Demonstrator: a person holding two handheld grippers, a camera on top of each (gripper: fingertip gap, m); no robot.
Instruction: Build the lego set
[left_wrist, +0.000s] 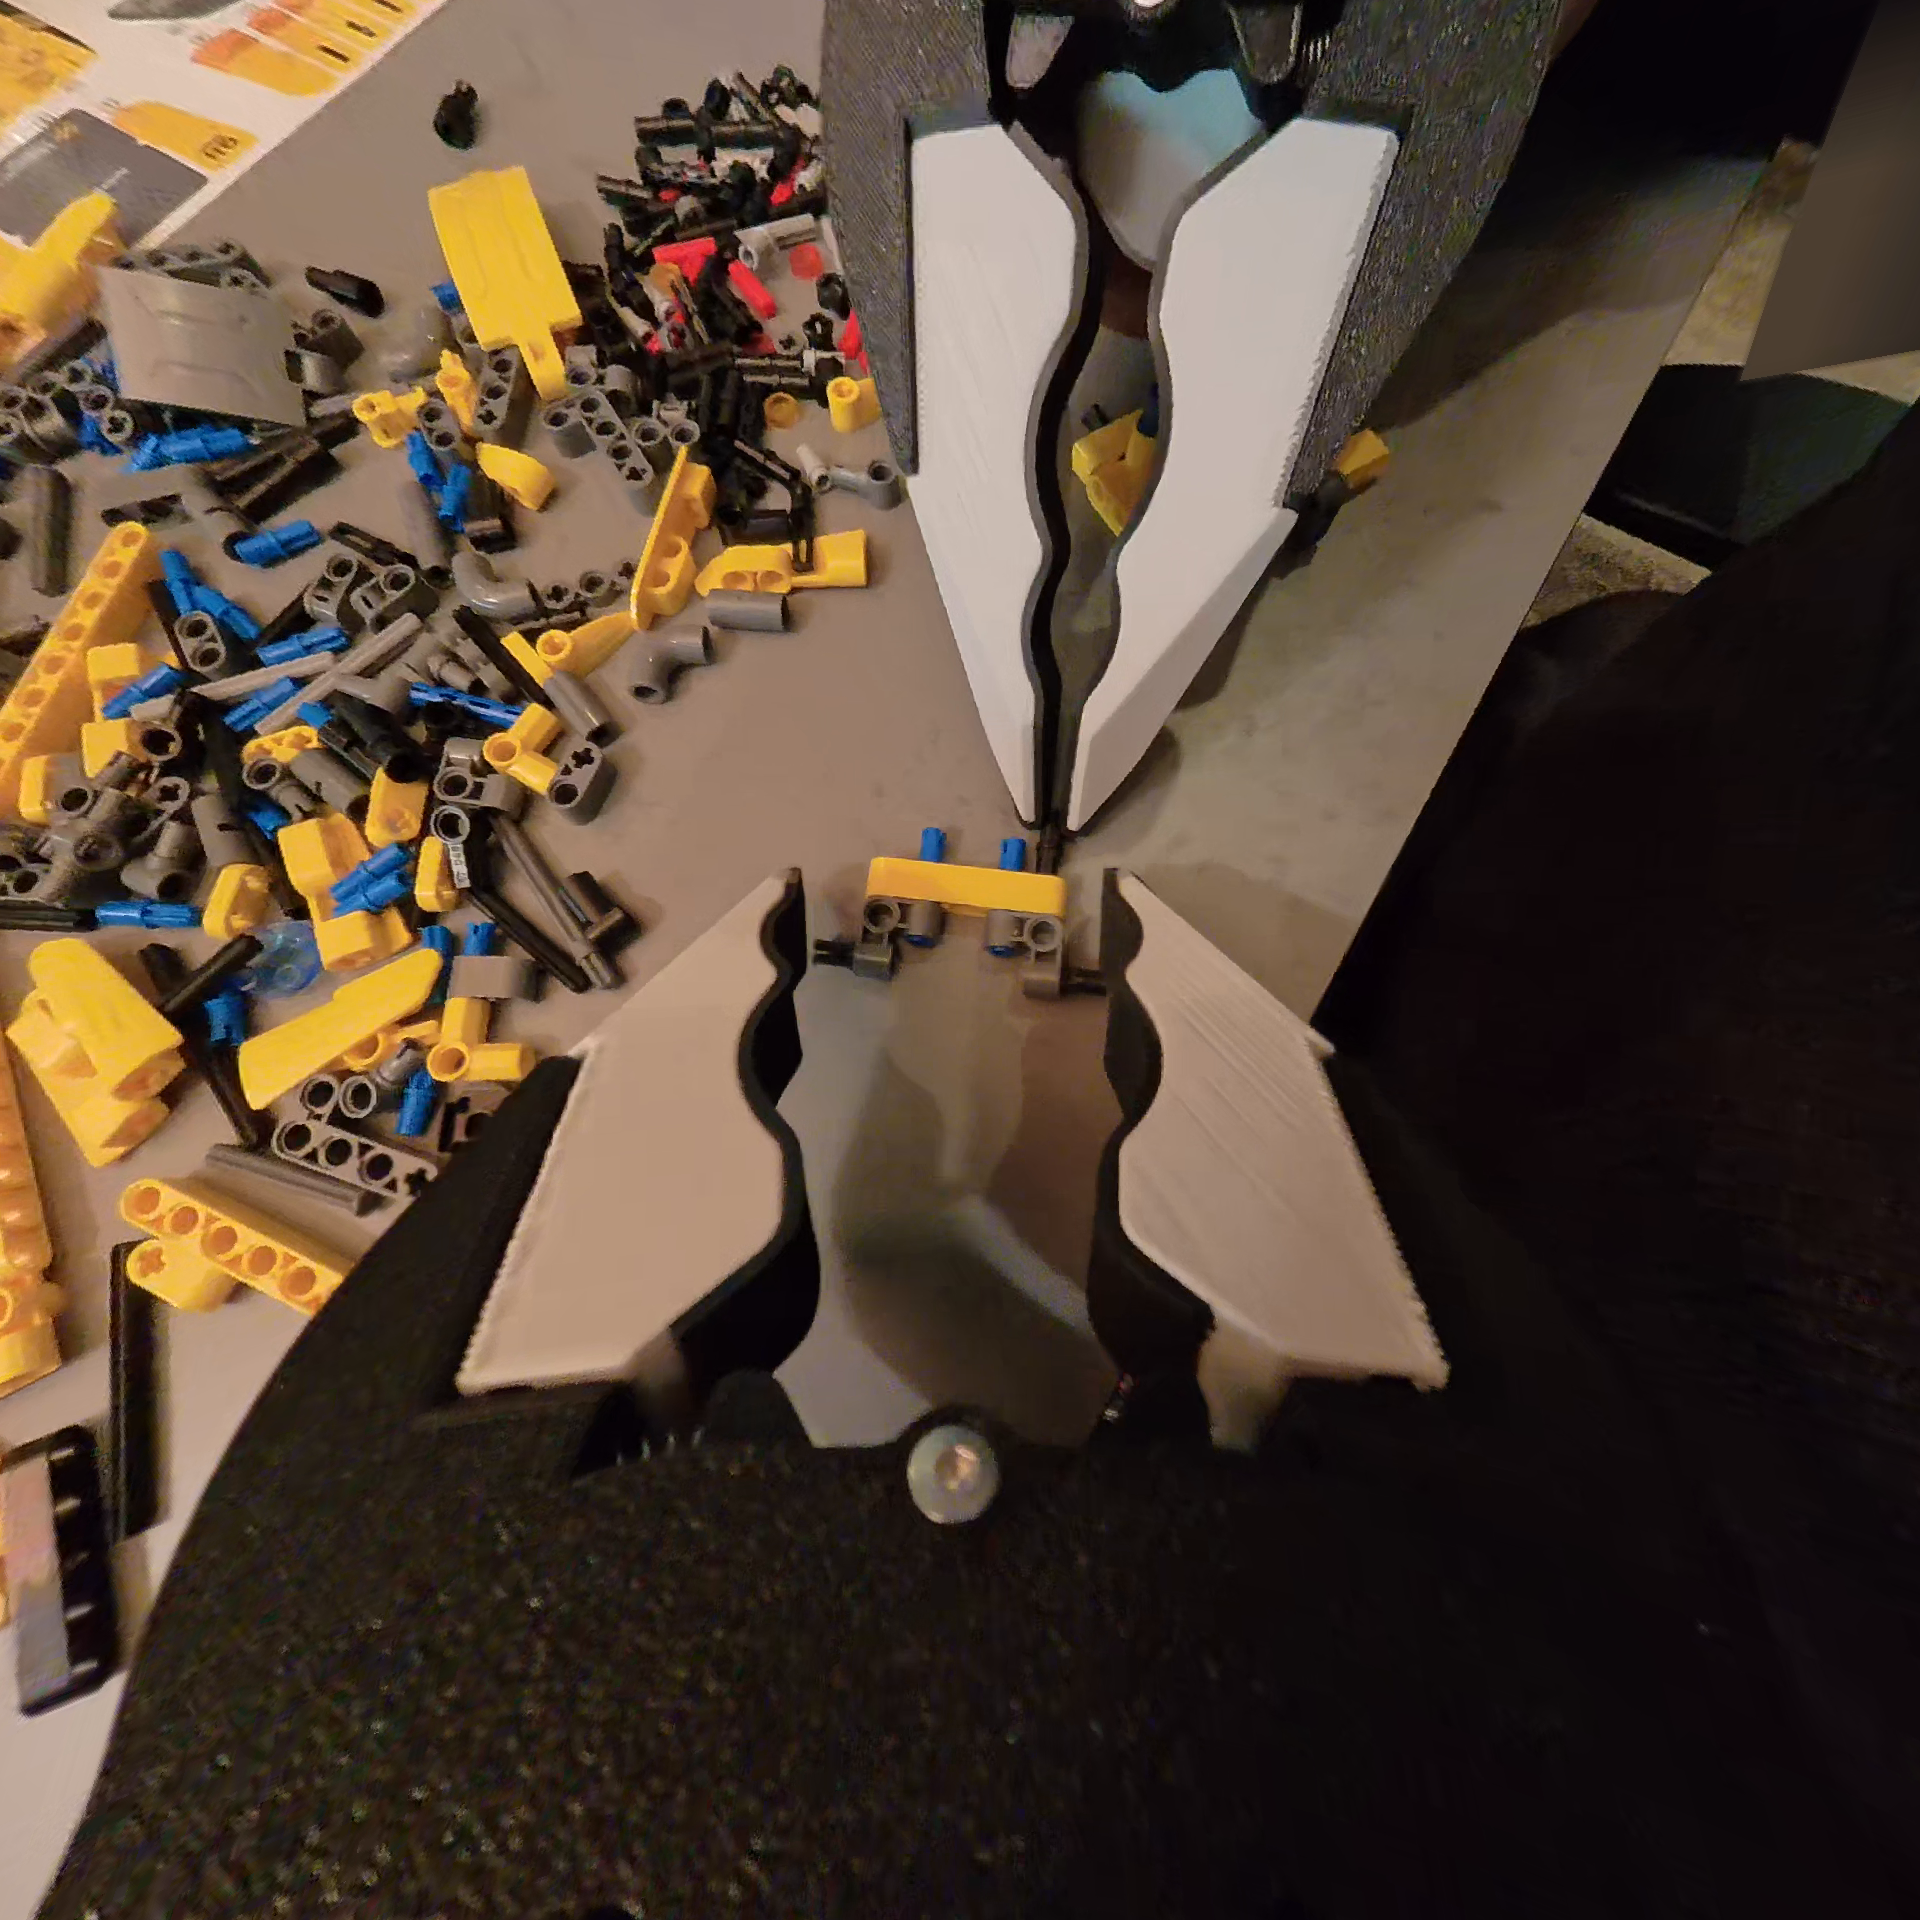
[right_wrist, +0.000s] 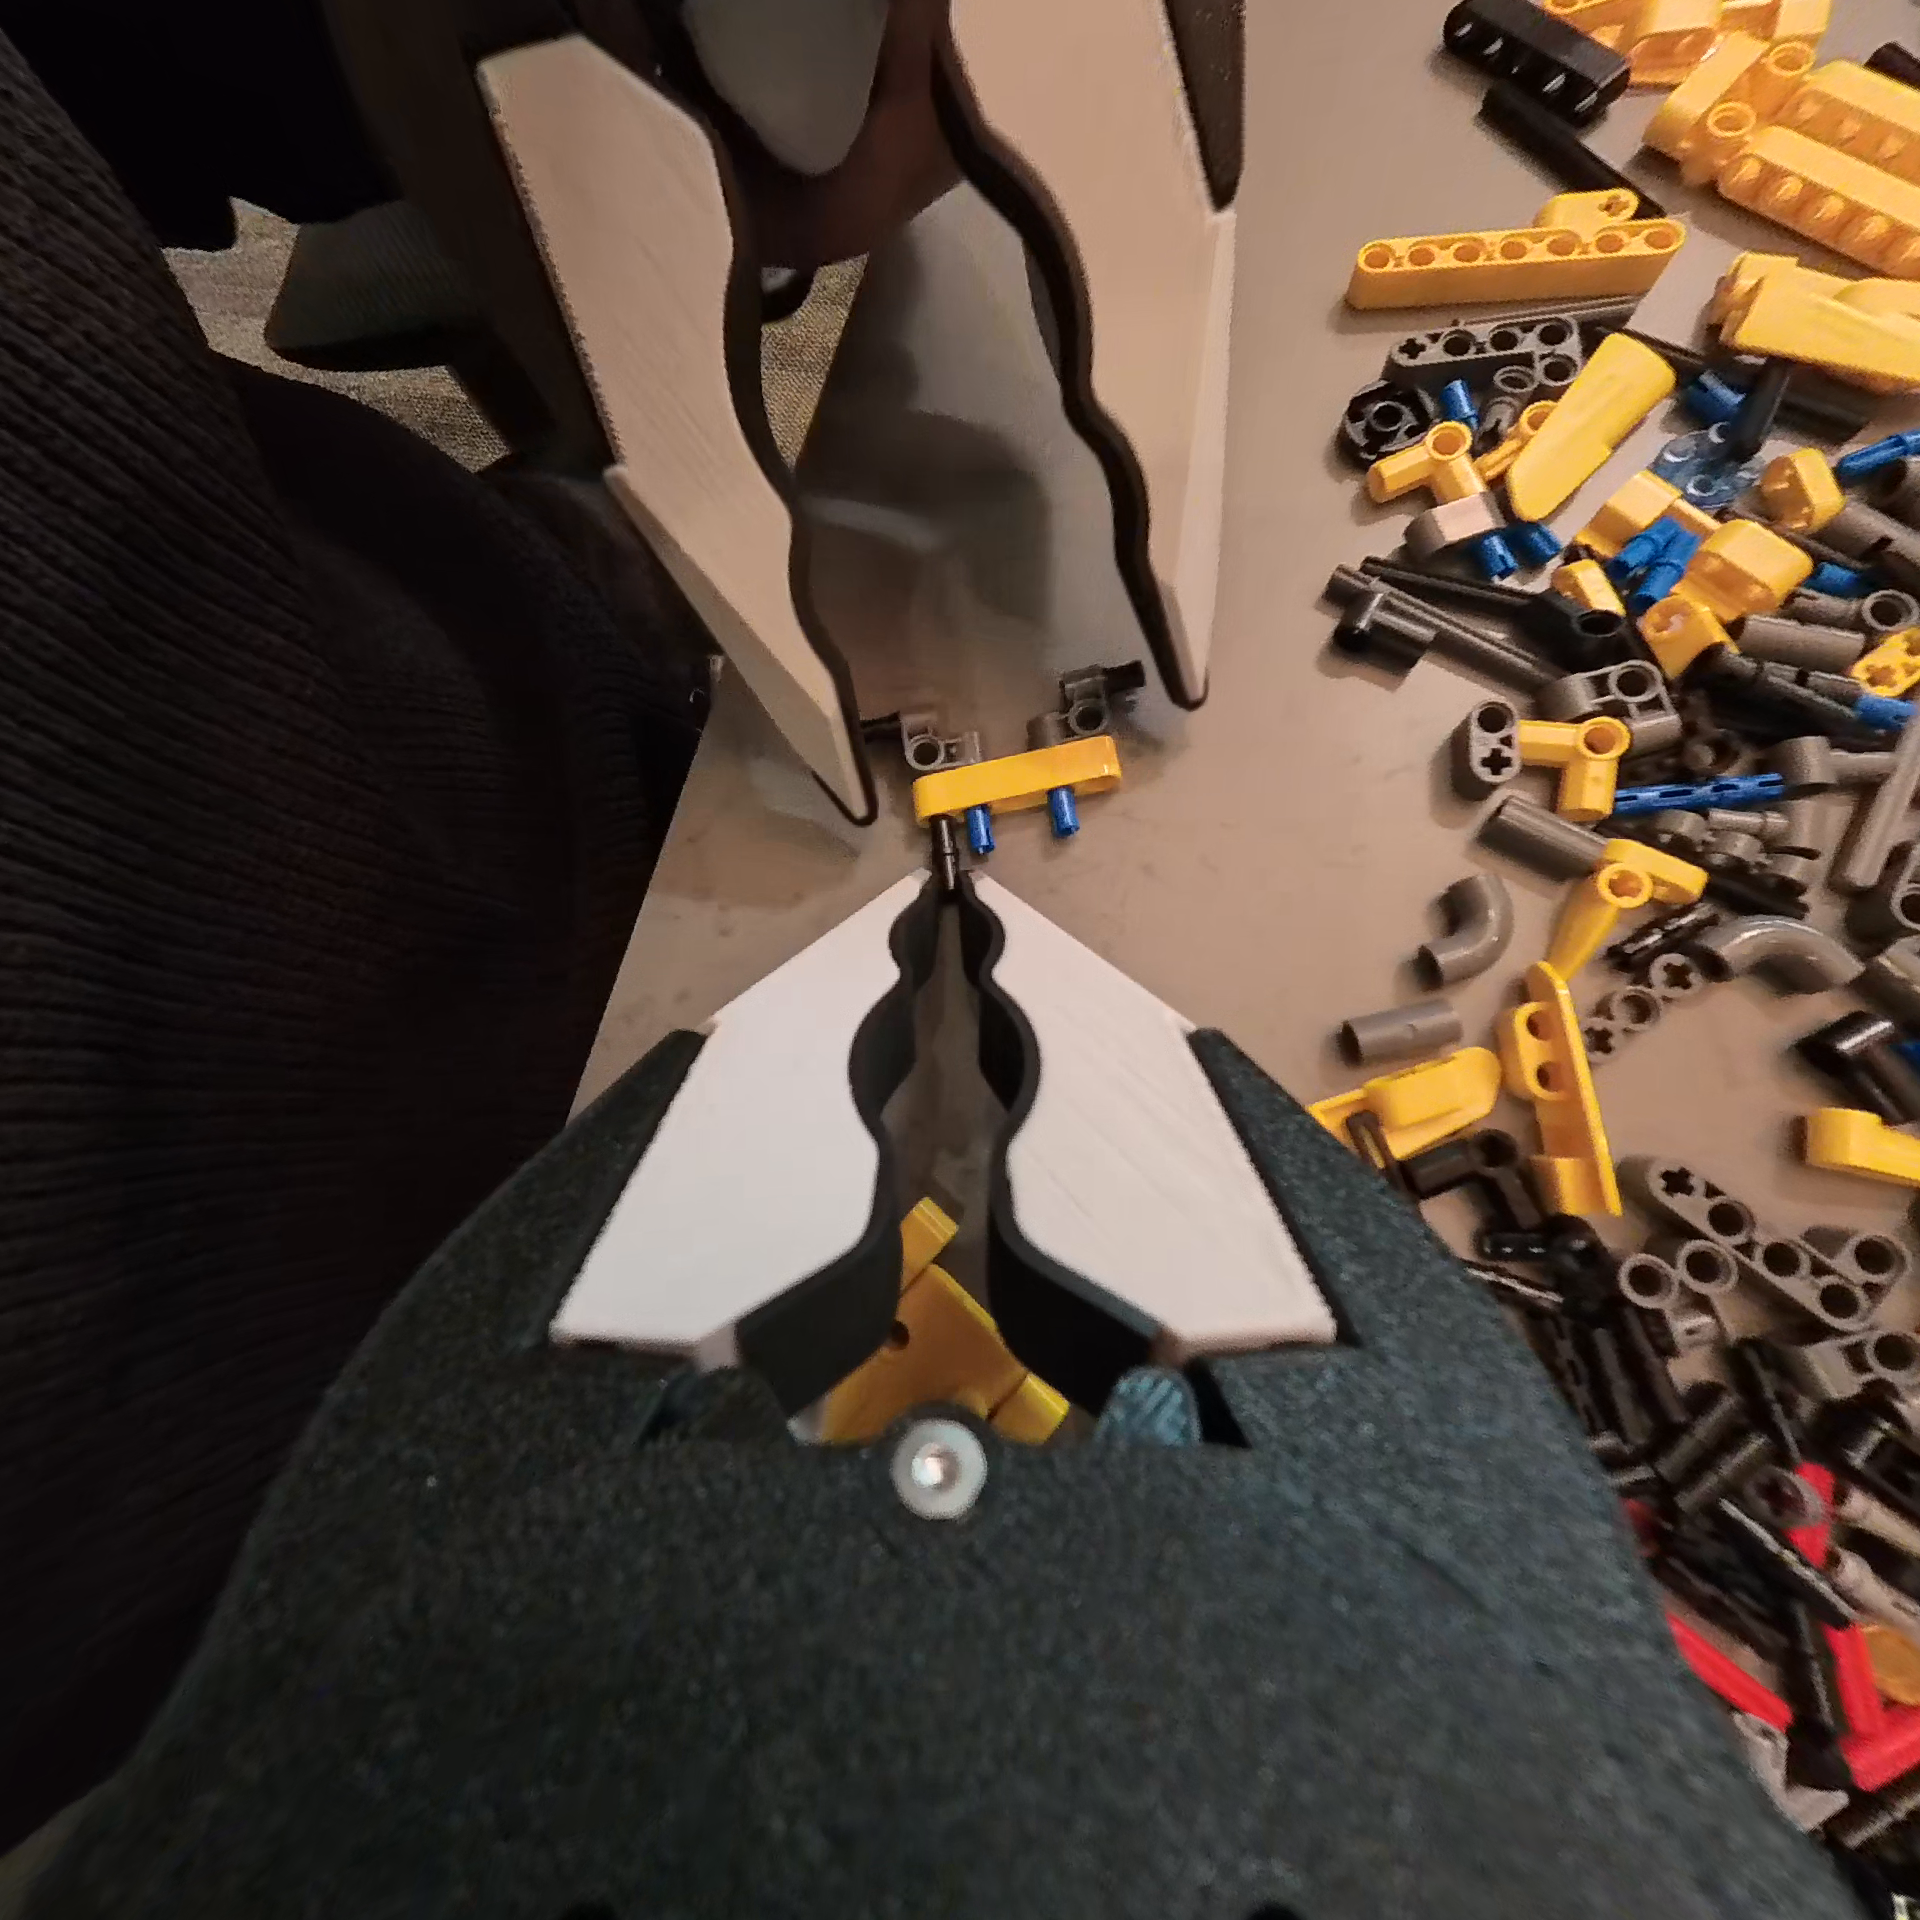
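Observation:
A small assembly (left_wrist: 966, 891), a yellow beam with two blue pins and grey connectors, lies on the grey table (left_wrist: 883, 727) near its edge. My left gripper (left_wrist: 954, 896) is open, with its fingertips on either side of the assembly. My right gripper (left_wrist: 1051, 821) comes from the opposite side and is shut on a short black pin (left_wrist: 1049, 847). The pin's free end is at the beam's end hole. In the right wrist view the right gripper (right_wrist: 948, 883) holds the pin (right_wrist: 948, 847) against the assembly (right_wrist: 1018, 779), and the left gripper (right_wrist: 1023, 748) straddles it.
A big pile of loose yellow, grey, black, blue and red building parts (left_wrist: 312, 675) covers the table beside the grippers; it also shows in the right wrist view (right_wrist: 1662, 727). Printed sheets (left_wrist: 104, 104) lie at the far corner. Dark fabric (left_wrist: 1662, 1143) lies past the table edge. My two grippers' fingertips are within a few centimetres of each other.

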